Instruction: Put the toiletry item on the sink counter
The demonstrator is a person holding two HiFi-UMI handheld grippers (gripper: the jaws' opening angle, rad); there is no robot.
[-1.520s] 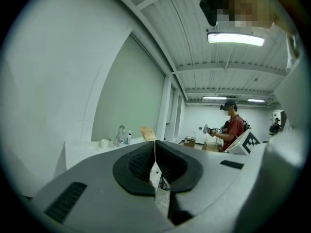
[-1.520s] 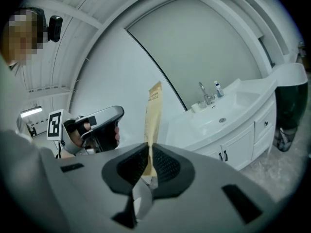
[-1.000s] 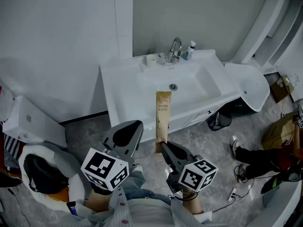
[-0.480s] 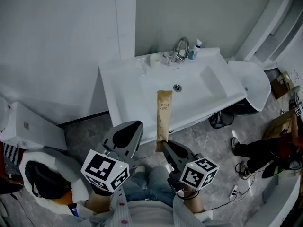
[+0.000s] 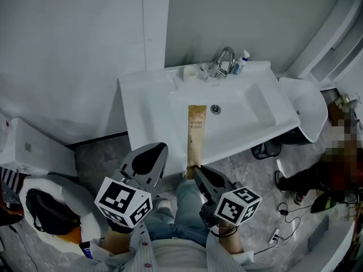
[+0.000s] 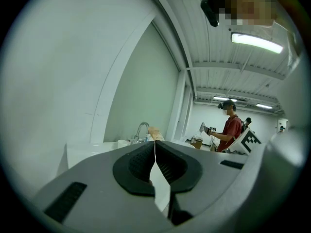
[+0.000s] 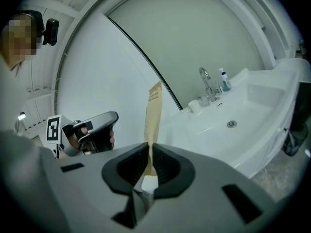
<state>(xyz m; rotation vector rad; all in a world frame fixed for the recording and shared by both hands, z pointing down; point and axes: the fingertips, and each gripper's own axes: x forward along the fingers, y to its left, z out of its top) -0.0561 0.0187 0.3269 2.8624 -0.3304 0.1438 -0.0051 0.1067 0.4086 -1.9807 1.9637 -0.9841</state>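
A long brown paper toothbrush packet (image 5: pixel 195 134) stands upright in my right gripper (image 5: pixel 194 170), whose jaws are shut on its lower end. In the right gripper view the packet (image 7: pixel 153 115) rises from between the jaws of the right gripper (image 7: pixel 148 154), with the white sink counter (image 7: pixel 257 130) beyond it to the right. The sink counter (image 5: pixel 144 103) lies just ahead of both grippers, and the packet's top overlaps the basin. My left gripper (image 5: pixel 160 148) hangs to the left of the packet, shut and holding nothing. The left gripper (image 6: pixel 155 145) shows its jaws pressed together.
A faucet (image 5: pixel 224 59), a small white cup (image 5: pixel 190 72) and a blue-and-white bottle (image 5: pixel 243 61) stand at the counter's back edge. A white rounded fixture (image 5: pixel 309 103) adjoins the counter's right end, with a dark bin (image 5: pixel 265 149) below. A toilet (image 5: pixel 31 152) is at the left. A person (image 6: pixel 232 128) stands far off.
The sink counter has shifted right and nearer in the head view as I move toward it. The right gripper still holds the packet upright; the left gripper stays shut.
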